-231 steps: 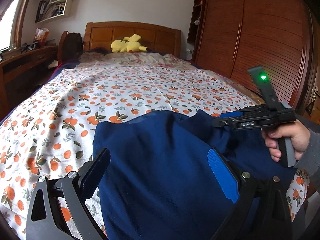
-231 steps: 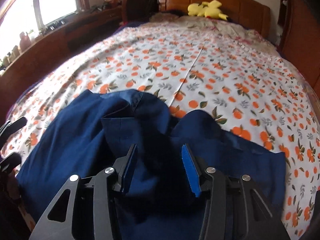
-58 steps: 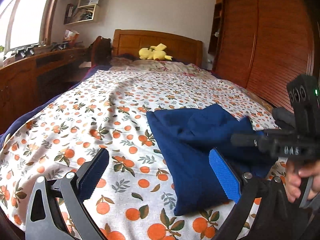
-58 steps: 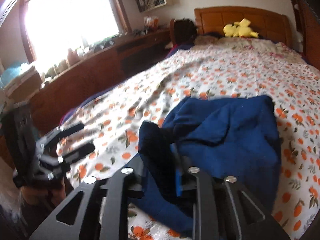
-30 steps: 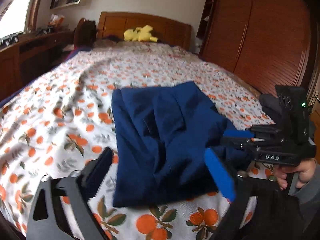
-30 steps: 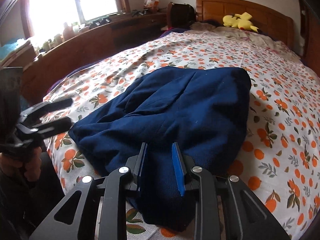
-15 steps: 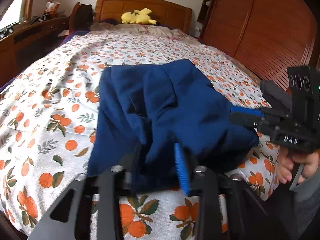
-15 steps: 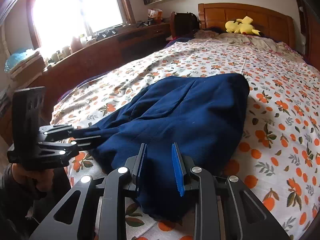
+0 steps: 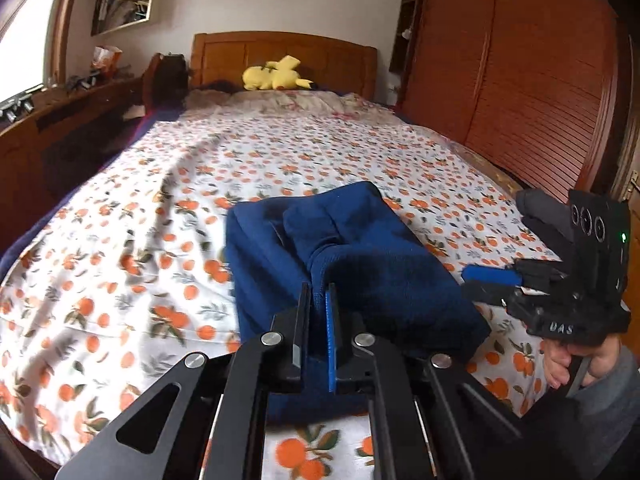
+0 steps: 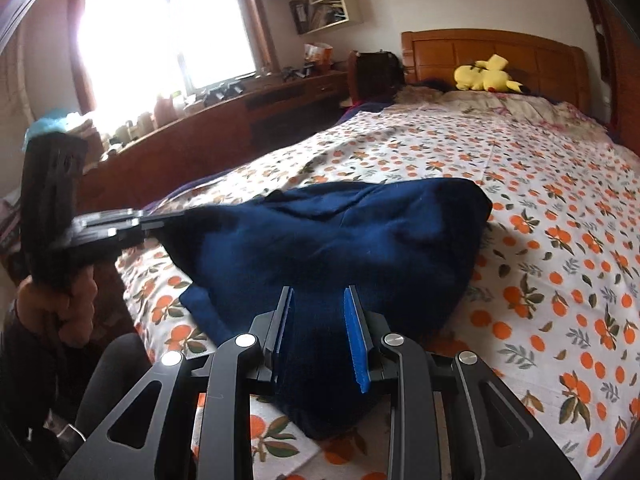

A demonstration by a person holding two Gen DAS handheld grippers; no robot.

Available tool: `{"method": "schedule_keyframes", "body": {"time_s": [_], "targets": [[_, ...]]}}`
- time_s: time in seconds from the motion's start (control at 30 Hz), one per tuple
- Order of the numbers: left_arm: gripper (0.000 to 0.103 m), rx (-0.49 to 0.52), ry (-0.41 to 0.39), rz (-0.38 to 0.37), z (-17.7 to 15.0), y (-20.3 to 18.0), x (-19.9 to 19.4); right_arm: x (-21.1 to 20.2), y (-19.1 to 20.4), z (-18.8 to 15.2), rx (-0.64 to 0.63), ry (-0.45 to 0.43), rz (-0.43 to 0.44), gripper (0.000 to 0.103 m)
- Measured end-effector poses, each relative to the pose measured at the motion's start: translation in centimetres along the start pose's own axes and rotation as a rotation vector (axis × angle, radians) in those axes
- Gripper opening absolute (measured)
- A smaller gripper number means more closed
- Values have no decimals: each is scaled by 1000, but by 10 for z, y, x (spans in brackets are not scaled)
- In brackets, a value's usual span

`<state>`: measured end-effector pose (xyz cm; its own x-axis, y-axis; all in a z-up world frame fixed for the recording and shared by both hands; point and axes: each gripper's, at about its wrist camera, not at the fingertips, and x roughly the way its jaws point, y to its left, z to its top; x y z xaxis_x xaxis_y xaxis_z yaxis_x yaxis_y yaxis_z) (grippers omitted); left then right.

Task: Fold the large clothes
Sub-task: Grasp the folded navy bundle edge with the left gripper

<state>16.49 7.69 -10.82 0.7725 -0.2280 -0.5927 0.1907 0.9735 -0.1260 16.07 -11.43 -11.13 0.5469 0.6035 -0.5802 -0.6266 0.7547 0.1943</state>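
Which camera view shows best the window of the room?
The right wrist view: the bright window shows almost whole above the wooden counter. The left wrist view shows only a bright sliver of it at the left edge.

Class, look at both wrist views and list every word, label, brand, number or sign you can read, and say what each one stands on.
"DAS": pale letters on the black body of the right gripper, seen in the left wrist view; the first letter is not sharp.
Books and papers on the wall shelf: too small and blurred to read.
Blue garment, orange-print bedsheet, yellow plush toy: no text shows.
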Motion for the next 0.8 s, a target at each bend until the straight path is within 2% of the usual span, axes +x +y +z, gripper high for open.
{"method": "schedule_keyframes", "body": {"time_s": [0.1, 0.23, 0.27, 0.4, 0.5, 0.53, 0.63, 0.8], "targets": [[6, -16, 18, 38, -9, 17, 2, 15, 7, -6, -19, 62, 5, 25], [7, -49, 97, 49, -41, 34, 24, 43, 12, -21, -22, 188, -8, 25], [7, -45, 107, 58, -47, 35, 27, 46, 14, -24, -36, 196, -17, 25], [7, -56, 111, 59, -60, 41, 33, 43, 19, -24, -59, 179, -31, 25], [7, -43, 103, 65, -61, 41, 32, 30, 15, -12, -54, 146, -29, 26], [7, -37, 101, 65, -61, 41, 32, 27, 11, -4, -58, 125, -50, 30], [7, -33, 98, 63, -62, 40, 33, 30, -8, 19, -40, 98, -93, 52], [7, -36, 95, 53, -63, 39, 32, 55, -52, 47, -7, 82, -168, 54]]}}
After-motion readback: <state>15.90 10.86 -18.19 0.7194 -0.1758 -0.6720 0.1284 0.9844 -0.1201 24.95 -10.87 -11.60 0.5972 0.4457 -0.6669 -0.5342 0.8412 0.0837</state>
